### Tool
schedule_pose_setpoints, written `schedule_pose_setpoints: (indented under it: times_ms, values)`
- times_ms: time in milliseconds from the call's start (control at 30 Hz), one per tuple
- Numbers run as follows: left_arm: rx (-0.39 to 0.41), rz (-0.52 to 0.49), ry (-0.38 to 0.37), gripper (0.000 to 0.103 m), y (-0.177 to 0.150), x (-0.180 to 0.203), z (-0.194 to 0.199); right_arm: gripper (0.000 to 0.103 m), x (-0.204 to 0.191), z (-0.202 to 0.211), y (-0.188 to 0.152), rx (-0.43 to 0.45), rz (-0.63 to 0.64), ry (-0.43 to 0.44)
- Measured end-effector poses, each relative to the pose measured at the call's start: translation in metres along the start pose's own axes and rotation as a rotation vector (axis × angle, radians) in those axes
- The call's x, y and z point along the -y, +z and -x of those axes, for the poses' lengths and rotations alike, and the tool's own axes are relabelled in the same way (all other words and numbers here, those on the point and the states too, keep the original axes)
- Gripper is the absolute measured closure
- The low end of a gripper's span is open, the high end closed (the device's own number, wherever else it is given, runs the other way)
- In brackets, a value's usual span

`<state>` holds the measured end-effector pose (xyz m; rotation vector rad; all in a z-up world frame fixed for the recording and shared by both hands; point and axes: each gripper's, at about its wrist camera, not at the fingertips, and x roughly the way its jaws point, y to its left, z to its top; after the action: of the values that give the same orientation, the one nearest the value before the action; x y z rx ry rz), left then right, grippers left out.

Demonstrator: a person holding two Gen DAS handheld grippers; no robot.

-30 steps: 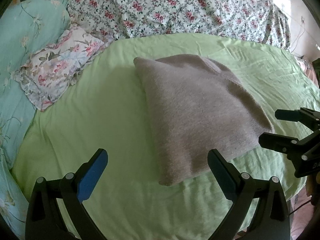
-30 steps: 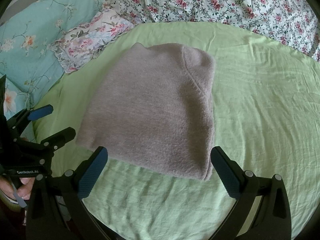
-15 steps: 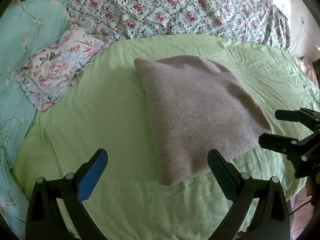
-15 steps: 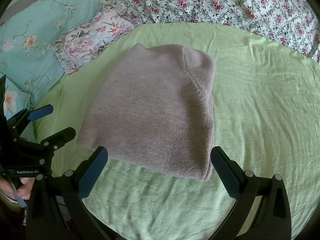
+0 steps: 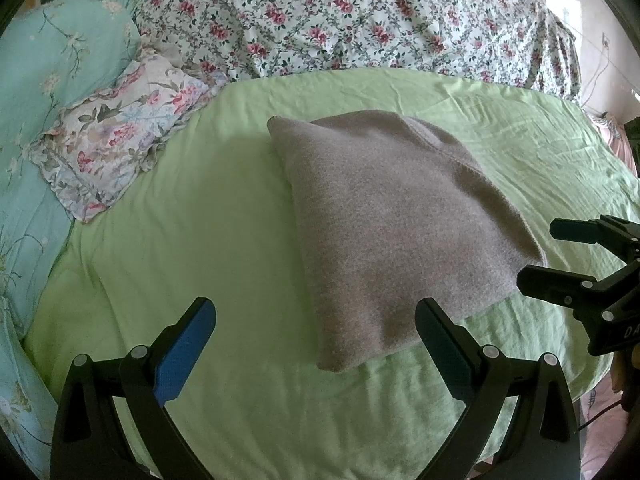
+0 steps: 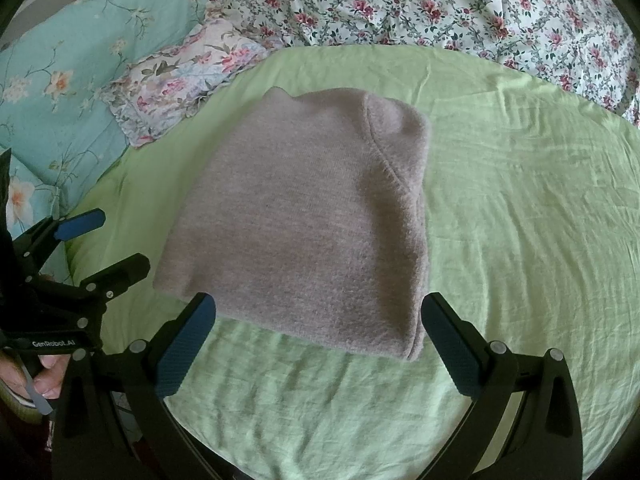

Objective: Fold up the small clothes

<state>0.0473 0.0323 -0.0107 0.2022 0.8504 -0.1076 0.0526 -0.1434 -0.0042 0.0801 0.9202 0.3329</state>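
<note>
A bed is being covered by a green sheet, with floral bedding behind and a pillow at left. A folded grey sweater is being rested mid-sheet, long axis running away from the cameras. Left tongs and right tongs are being held wide apart, empty.

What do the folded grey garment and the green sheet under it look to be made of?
Grey garment: seems a soft knit, wool or fleece-like; matte, fuzzy nap, thick rounded folded edges and a raised seam.
Green sheet: looks like thin woven cotton or a blend; smooth, matte, with many fine creases. The exact fibre of either cannot be told.
</note>
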Motion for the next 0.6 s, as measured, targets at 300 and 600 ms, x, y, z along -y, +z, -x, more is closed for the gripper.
schedule_pose_setpoints:
  times_ms: [300,600]
  values:
    - [0.001,0.0,0.002,0.003,0.0005,0.0008,0.0012,0.001,0.0017,0.0017,0.002,0.001,0.001,0.001]
    - [0.002,-0.004,0.003,0.003,0.0027,0.0035,0.0037,0.001,0.0002,0.0023,0.0019,0.001,0.0,-0.001]
